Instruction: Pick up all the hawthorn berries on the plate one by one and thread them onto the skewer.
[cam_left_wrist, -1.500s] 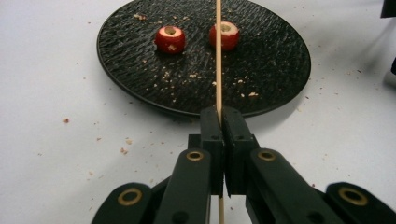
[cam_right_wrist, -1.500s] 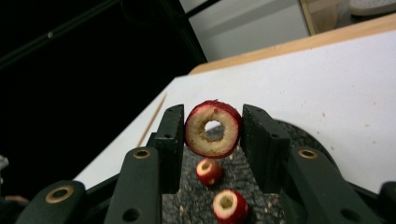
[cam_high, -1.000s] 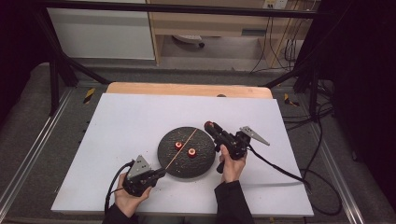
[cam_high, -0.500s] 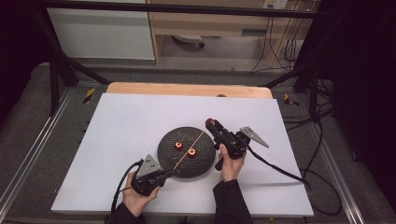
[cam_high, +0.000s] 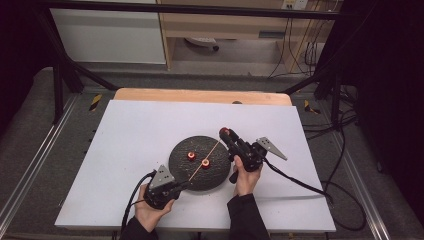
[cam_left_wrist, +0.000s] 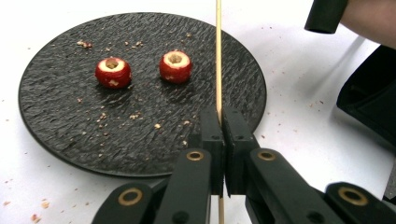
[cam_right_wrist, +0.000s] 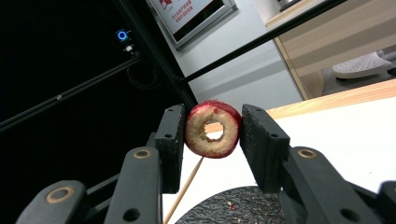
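Note:
A black slate plate (cam_high: 200, 172) lies on the white board with two cored red fruit pieces (cam_high: 191, 156) (cam_high: 205, 163) on it. My left gripper (cam_high: 184, 185) at the plate's near-left rim is shut on a thin wooden skewer (cam_high: 207, 158) that slants across the plate toward the upper right. In the left gripper view the skewer (cam_left_wrist: 218, 51) runs up from the closed pads, right of the two fruit pieces (cam_left_wrist: 113, 72) (cam_left_wrist: 175, 66). My right gripper (cam_high: 225, 133) is shut on a third cored red fruit ring (cam_right_wrist: 213, 129), held above the plate's right edge near the skewer's tip (cam_right_wrist: 184, 189).
The white board (cam_high: 125, 145) rests on a wooden table (cam_high: 200, 96). Crumbs dot the plate (cam_left_wrist: 140, 116) and board. Cables trail from both grippers; the right one's cable (cam_high: 300, 182) crosses the board to the right. A metal frame surrounds the table.
My left gripper shifted a little to the right along the plate's near rim, with the skewer in it. The right gripper stayed put.

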